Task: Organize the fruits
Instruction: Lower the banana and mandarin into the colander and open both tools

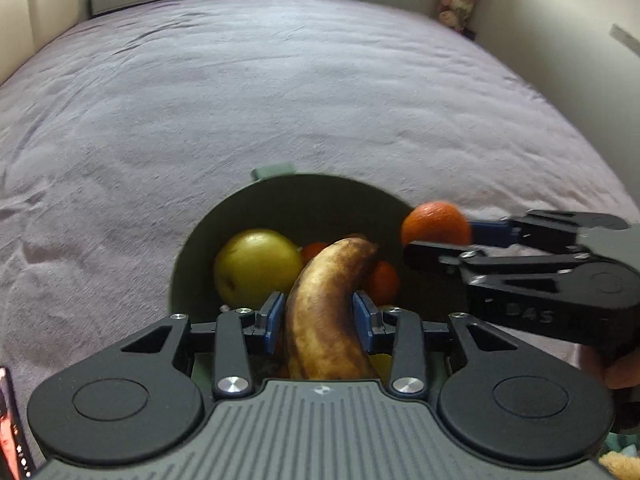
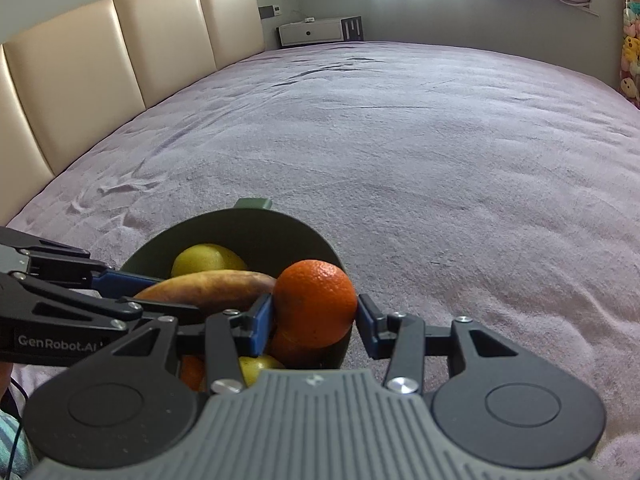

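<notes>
A dark green bowl (image 1: 304,196) rests on the bed and holds a yellow-green apple (image 1: 256,266) and small oranges (image 1: 384,282). My left gripper (image 1: 320,320) is shut on a brown-spotted banana (image 1: 324,300), which hangs over the bowl with its tip pointing in. My right gripper (image 2: 316,320) is shut on an orange (image 2: 316,302) above the bowl's right rim (image 2: 320,240). In the left wrist view the right gripper (image 1: 440,236) comes in from the right with that orange (image 1: 436,224). In the right wrist view the banana (image 2: 208,288) lies across the bowl, with the apple (image 2: 208,258) behind it.
The wide lilac bedspread (image 2: 400,140) stretches away behind the bowl. A cream padded headboard (image 2: 100,68) runs along the left, a white bedside cabinet (image 2: 316,30) stands at the far end, and plush toys (image 2: 630,64) hang at the right. A phone edge (image 1: 10,424) shows at the lower left.
</notes>
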The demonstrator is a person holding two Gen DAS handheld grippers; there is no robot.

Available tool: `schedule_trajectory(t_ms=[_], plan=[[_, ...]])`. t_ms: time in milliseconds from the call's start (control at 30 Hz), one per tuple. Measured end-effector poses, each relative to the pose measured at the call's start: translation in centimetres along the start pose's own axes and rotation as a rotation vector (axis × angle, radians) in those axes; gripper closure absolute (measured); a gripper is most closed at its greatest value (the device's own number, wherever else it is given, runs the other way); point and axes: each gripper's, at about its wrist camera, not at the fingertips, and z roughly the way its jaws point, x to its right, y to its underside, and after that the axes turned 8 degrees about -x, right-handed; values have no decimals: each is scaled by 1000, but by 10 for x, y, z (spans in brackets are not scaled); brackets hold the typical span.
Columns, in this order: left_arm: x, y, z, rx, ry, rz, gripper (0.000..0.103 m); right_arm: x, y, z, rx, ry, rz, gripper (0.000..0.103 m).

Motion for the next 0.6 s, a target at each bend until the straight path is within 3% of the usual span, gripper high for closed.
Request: schedule_trajectory(t_ms=[133, 233, 400, 600], plan=[[5, -1, -3, 27, -44, 25, 62, 1, 0, -1, 2, -2, -3, 61], [7, -1, -5, 46, -79, 23, 54, 2, 0, -2, 2, -10, 3, 61], [11, -2, -13, 49, -113, 18, 54, -2, 0, -6, 9, -30, -26, 61], [-7, -2, -32, 71, -84, -176, 54, -17, 3, -5, -10, -67, -101, 61]])
